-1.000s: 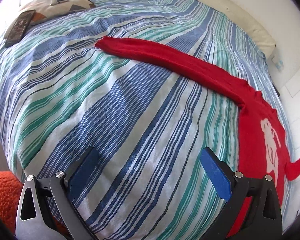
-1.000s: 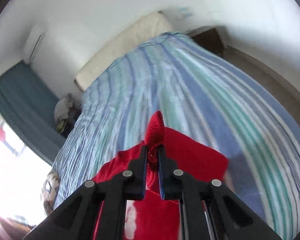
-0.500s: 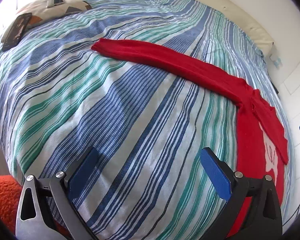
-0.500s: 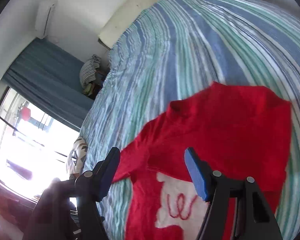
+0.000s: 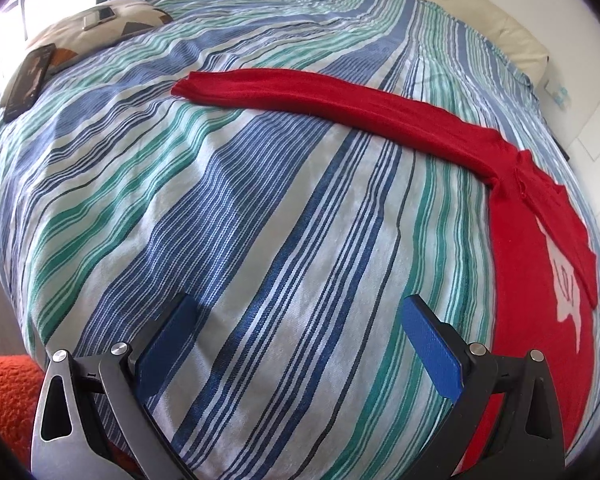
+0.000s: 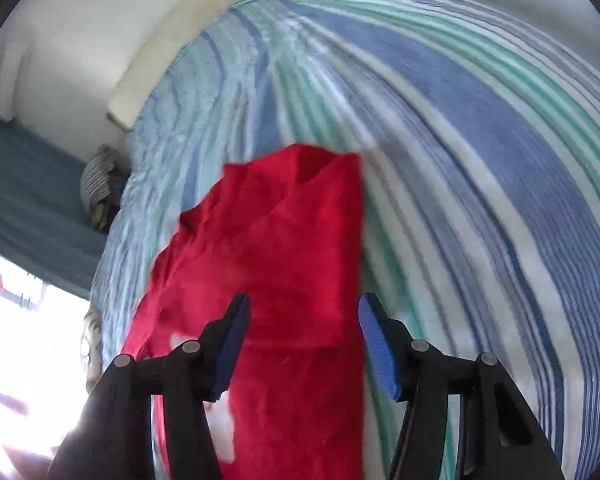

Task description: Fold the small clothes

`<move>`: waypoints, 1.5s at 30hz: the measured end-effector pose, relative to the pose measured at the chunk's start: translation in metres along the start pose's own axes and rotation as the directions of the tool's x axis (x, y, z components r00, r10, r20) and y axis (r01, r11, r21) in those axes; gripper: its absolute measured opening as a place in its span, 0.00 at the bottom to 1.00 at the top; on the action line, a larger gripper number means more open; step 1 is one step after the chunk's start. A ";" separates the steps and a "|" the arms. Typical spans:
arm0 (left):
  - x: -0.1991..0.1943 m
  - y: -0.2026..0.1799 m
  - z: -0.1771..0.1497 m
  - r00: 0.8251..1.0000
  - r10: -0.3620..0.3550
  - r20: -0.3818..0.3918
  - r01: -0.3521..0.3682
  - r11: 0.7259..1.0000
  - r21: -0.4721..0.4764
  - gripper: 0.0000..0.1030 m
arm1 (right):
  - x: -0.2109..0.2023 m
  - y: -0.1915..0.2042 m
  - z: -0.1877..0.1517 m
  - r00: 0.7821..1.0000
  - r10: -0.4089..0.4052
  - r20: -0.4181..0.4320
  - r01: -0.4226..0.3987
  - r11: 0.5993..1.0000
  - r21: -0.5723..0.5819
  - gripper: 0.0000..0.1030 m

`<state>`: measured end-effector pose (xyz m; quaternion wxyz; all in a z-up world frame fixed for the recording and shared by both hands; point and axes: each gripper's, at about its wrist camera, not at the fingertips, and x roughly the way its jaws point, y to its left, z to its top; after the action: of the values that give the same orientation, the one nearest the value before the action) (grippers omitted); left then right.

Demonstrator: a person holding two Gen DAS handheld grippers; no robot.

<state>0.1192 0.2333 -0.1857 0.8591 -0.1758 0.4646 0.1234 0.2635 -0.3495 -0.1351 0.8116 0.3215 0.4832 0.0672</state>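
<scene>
1. My left gripper (image 5: pixel 296 342) hangs wide apart over the blue, green and white striped bedspread (image 5: pixel 260 220), nothing between its blue pads.
2. My right gripper (image 6: pixel 302 346) stands about half apart, jaws having just narrowed a little; the red long-sleeved knit top (image 6: pixel 284 280) lies below them, pads not pressing on it.
3. That top lies on the bed near its right edge in the left view, one sleeve (image 5: pixel 340 104) stretched straight across the stripes.
4. White print (image 5: pixel 564 284) on its chest carries red marks; I cannot read them as words.
5. Around: a patterned cushion (image 5: pixel 100 28) with a dark phone-like slab (image 5: pixel 26 80) beside it, an orange fluffy rug (image 5: pixel 4 392), a cream headboard (image 5: pixel 480 12), a blue curtain (image 6: pixel 24 200).
</scene>
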 end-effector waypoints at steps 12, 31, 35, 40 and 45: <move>0.002 0.003 -0.007 1.000 0.018 -0.019 -0.018 0.999 0.034 0.99 | -0.046 0.000 -0.140 0.980 -0.190 -0.054 0.167 0.942 -0.293 0.53; 0.008 -0.007 -0.013 0.996 0.091 -0.006 -0.090 0.991 0.101 0.99 | -0.081 0.038 -0.231 0.978 -0.174 0.111 0.204 0.900 -0.386 0.64; 0.008 -0.008 -0.014 0.996 0.091 -0.006 -0.090 0.990 0.109 0.99 | -0.075 0.035 -0.230 0.978 -0.183 0.096 0.206 0.907 -0.366 0.64; 0.008 -0.008 -0.013 0.996 0.091 -0.008 -0.090 0.990 0.108 1.00 | -0.078 0.029 -0.226 0.977 -0.177 0.118 0.207 0.920 -0.332 0.64; 0.008 -0.006 -0.012 0.996 0.084 -0.008 -0.083 0.992 0.097 1.00 | -0.077 0.028 -0.227 0.977 -0.180 0.113 0.208 0.921 -0.328 0.64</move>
<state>0.1165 0.2230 -0.1974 0.8579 -0.1150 0.4821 0.1354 0.0414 -0.2561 -0.1360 0.8761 0.1304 0.4609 0.0556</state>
